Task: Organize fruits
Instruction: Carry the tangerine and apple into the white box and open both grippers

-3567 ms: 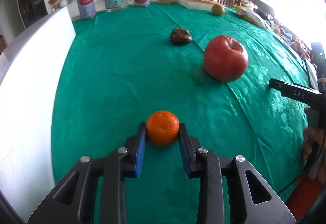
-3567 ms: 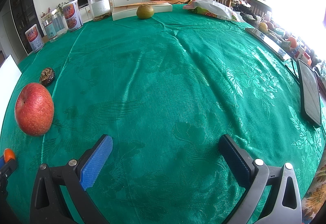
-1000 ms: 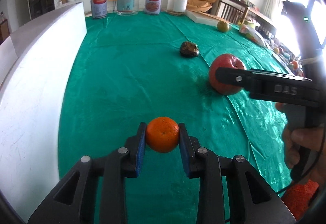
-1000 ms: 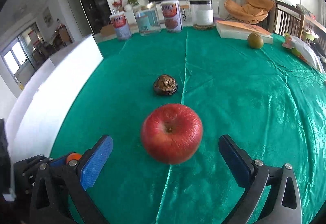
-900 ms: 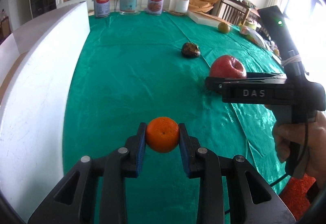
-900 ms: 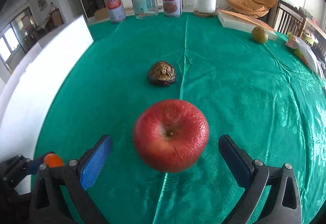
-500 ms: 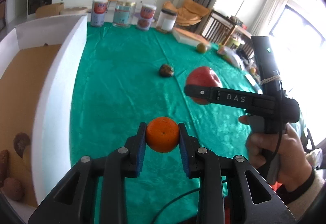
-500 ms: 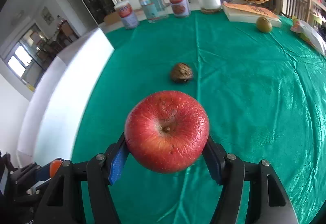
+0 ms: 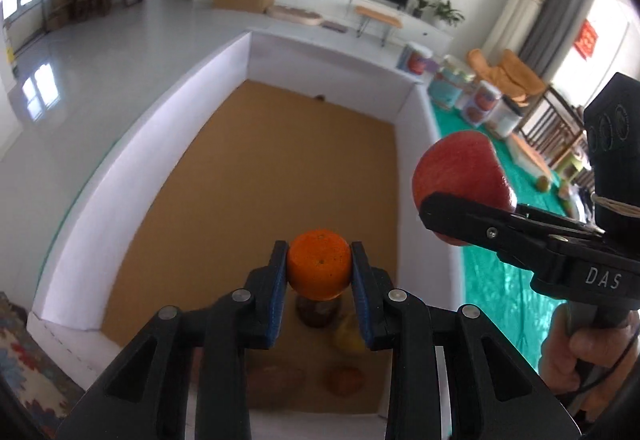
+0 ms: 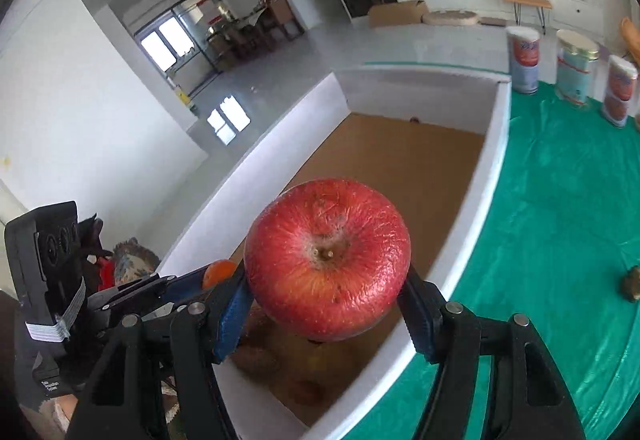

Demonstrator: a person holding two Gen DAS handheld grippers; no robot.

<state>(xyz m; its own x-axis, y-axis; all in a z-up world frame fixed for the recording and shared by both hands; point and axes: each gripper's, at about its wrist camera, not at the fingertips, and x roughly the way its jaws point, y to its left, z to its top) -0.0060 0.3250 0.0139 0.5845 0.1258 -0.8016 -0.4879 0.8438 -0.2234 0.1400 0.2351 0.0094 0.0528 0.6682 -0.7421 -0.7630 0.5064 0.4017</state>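
left gripper (image 9: 319, 272) is pinched narrow on a small orange (image 9: 319, 269), light and soft, held across its middle above the white box (image 9: 140, 144). right gripper (image 10: 326, 306) is spread wider, clamping the apple (image 10: 327, 264), heavier, waxy, bruisable, over the box's near wall.

So the left gripper (image 9: 319, 272) has its blue-padded fingers (image 9: 278, 288) clamped on a small orange (image 9: 319, 269), held in the air over a white-walled box (image 9: 120, 176) with a brown floor. Directly below the fingers a few fruits lie on that floor: a dark round one (image 9: 318, 314), a yellowish one (image 9: 348, 336) and a couple of brownish ones, all blurry. Off to the right of the fingers, the right gripper (image 9: 468, 210) pinches a red apple (image 9: 460, 168), above the box's right wall and the green bench (image 9: 504, 280).
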